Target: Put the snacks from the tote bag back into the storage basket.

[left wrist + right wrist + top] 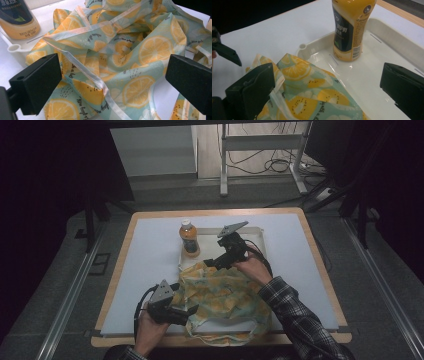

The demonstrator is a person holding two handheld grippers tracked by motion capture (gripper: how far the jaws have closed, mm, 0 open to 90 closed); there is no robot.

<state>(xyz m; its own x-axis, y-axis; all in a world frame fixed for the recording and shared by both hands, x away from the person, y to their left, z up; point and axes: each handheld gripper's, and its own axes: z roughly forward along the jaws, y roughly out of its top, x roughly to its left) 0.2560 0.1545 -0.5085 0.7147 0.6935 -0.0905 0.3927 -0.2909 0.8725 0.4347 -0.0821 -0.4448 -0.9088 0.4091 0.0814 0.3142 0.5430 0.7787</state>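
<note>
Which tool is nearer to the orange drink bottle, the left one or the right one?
The right. The right tool is at the white tray, beside the bottle standing in it. The left tool is at the near table edge, by the lemon-print bag.

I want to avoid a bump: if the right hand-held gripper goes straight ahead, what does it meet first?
Probably the white tray floor; the bottle stands farther along, though depth is unclear.

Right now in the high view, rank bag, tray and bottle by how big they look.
1. lemon-print bag
2. white tray, partly covered by the bag, so only its visible part is judged
3. bottle
</note>
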